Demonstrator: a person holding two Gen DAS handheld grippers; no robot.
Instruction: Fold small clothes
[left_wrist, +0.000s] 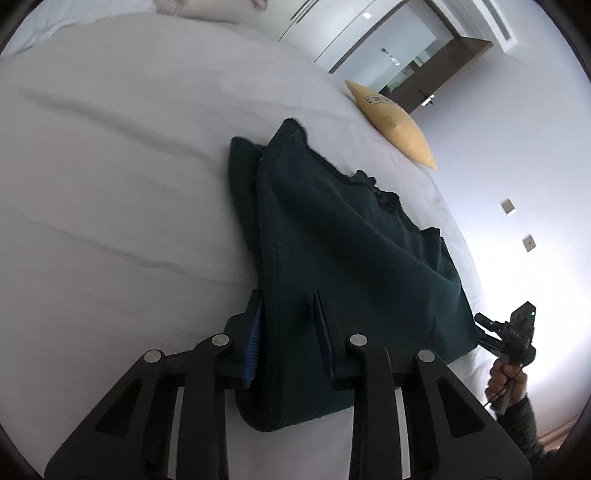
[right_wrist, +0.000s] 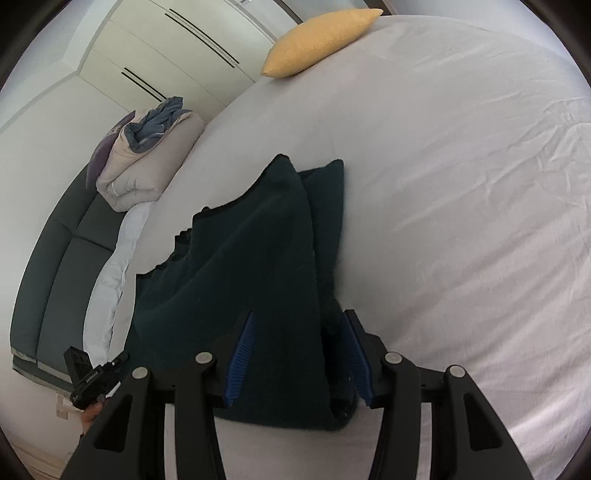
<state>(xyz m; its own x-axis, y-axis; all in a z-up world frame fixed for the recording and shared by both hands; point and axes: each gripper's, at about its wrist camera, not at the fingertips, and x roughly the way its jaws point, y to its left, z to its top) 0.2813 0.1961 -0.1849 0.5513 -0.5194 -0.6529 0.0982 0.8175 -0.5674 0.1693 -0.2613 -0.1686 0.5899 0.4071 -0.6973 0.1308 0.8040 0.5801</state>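
A dark green garment lies partly folded on the white bed. My left gripper has its blue-padded fingers on either side of the garment's near edge, with cloth between them. In the right wrist view the same garment runs away from my right gripper, whose fingers also straddle a corner of the cloth. Both held corners are lifted a little off the sheet. The right gripper shows in the left wrist view at the garment's other corner, and the left gripper shows in the right wrist view.
A yellow pillow lies at the far edge of the bed, also in the right wrist view. A folded quilt sits by the dark headboard. White wardrobes stand behind.
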